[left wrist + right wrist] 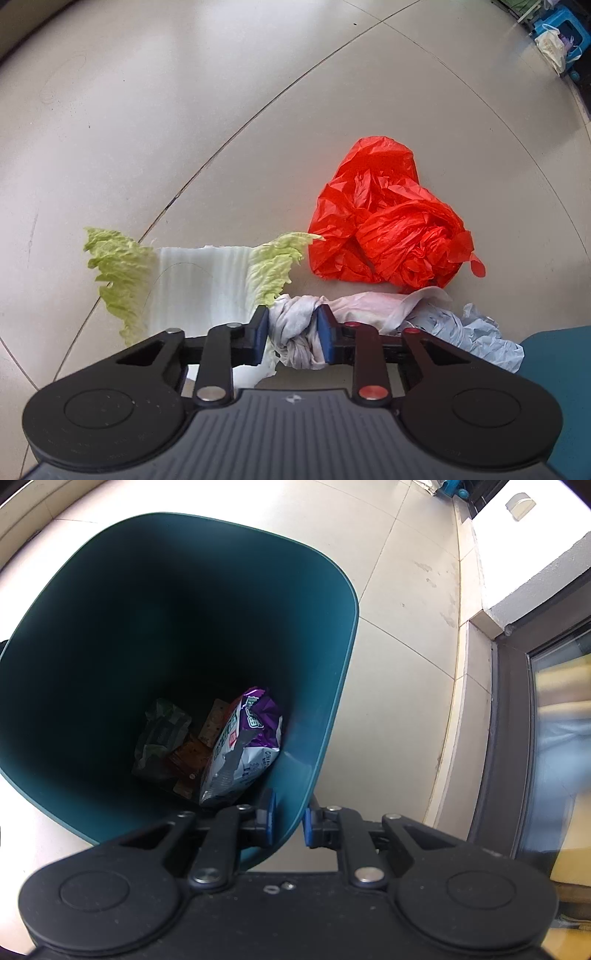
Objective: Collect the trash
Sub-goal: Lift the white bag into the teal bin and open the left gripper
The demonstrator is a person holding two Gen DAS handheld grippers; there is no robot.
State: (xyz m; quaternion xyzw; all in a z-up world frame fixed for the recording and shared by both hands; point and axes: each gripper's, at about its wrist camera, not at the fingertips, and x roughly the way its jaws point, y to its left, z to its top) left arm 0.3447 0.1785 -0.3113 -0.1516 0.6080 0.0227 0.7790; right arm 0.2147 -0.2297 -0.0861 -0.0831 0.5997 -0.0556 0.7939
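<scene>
My left gripper [292, 334] is shut on a crumpled white rag [295, 332] that trails right across the floor. A cabbage leaf [192, 280] lies just left of it, partly under the left finger. A crumpled red plastic bag [388, 225] lies beyond on the right, and crumpled pale paper [469, 332] sits at the right. My right gripper [290, 821] is shut on the near rim of a teal trash bin [332, 672], one finger inside and one outside. Inside the bin lie a purple snack bag [243, 746] and other wrappers [166, 734].
Beige tiled floor [184, 110] surrounds the trash. The bin's teal edge [554, 369] shows at the right of the left wrist view. A blue stool with a bag [557, 37] stands far right. A wall step and glass door frame [517, 701] run along the right of the bin.
</scene>
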